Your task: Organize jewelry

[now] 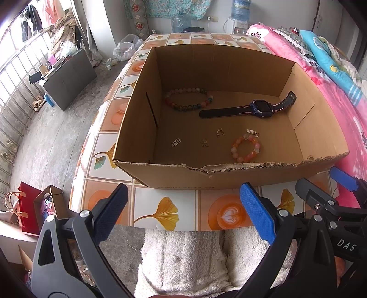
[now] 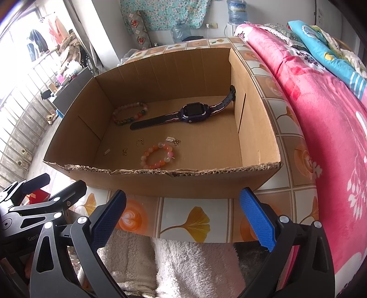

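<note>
Left tongs [image 1: 184, 213] and right tongs [image 2: 183, 215] both apart, empty, just short of box [image 1: 174, 176] on counter [image 1: 165, 213]. In box: orange bracelet [image 1: 246, 148] and charms [image 1: 203, 142] near, watch [image 1: 247, 107] and mixed bracelet [image 1: 188, 100] far.

daylight comes through a barred window [image 1: 16, 75] on the left, over a grey concrete floor [image 1: 52, 142]. a low dark cabinet [image 1: 68, 78] stands near it. on the right lies a pink blanket [image 2: 321, 110] (flower pattern); far, a water dispenser [image 1: 239, 16] at the white wall [image 1: 160, 25].
</note>
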{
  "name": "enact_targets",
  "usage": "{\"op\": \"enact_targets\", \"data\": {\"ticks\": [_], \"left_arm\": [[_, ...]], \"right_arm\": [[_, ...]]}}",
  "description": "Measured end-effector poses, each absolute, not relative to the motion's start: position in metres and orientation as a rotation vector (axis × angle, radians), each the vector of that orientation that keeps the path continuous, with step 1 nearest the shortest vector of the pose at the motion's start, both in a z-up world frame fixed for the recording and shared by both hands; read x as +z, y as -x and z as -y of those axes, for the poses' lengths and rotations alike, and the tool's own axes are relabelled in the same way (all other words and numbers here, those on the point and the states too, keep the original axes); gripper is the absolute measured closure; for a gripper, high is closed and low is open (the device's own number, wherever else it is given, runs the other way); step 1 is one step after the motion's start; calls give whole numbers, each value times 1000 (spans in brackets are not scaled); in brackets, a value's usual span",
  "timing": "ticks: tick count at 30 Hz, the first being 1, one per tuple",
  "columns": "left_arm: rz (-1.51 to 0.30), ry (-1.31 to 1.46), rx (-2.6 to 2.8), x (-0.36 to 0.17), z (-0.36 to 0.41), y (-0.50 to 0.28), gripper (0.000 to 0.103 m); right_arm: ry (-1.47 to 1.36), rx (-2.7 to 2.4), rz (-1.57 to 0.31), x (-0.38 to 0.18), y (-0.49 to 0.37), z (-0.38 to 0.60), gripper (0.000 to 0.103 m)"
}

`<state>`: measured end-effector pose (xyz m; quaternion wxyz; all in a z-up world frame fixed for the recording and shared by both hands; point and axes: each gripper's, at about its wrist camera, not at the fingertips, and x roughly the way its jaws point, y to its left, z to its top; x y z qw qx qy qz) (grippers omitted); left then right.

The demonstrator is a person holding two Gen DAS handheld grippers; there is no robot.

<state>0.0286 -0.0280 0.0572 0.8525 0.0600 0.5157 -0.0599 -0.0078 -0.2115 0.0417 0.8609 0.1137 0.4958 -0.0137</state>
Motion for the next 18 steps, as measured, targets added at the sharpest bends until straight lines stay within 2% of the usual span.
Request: {"op": "enact_targets", "data": {"ticks": [18], "left_arm": [[-1096,-125,-128,53,28,-30,9]], "right_arm": [[-243,-31,-1049,39,8,211,6]]}}
